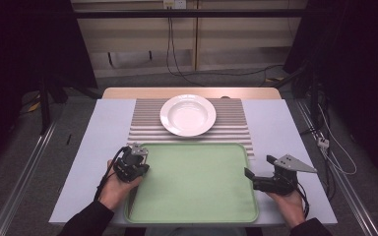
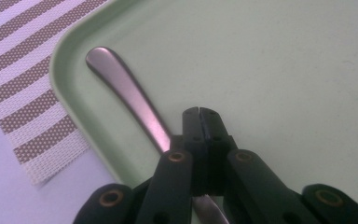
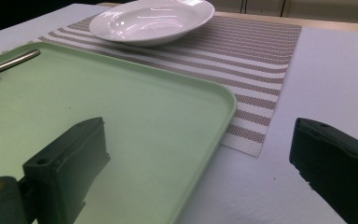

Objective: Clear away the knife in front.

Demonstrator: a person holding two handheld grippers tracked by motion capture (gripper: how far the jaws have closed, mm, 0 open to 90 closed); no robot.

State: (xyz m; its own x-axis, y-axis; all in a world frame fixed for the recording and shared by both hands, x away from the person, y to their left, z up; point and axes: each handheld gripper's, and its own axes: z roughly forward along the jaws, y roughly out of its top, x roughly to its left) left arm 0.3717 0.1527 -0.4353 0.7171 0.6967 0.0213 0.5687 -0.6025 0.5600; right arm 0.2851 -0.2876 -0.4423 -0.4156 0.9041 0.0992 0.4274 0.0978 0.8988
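Left gripper (image 2: pixel 199 112): we see its jaws pressed together, tips meeting over the green tray (image 2: pixel 284 70); a metal utensil handle (image 2: pixel 126 91) passes beneath them, though we cannot tell whether it is clamped.
Handle: its long axis runs diagonally, rounded end toward the tray's corner by the striped mat (image 2: pixel 18 70).
Right gripper (image 3: pixel 200 154): we see its jaws spread wide, holding nothing, straddling the tray's edge.
Beyond: a white plate (image 1: pixel 187 114) on the mat.

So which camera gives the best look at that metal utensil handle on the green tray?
The left gripper view: the metal handle lies close up beside the shut left gripper. The right gripper view catches just its far tip; from the high view I can't make it out.
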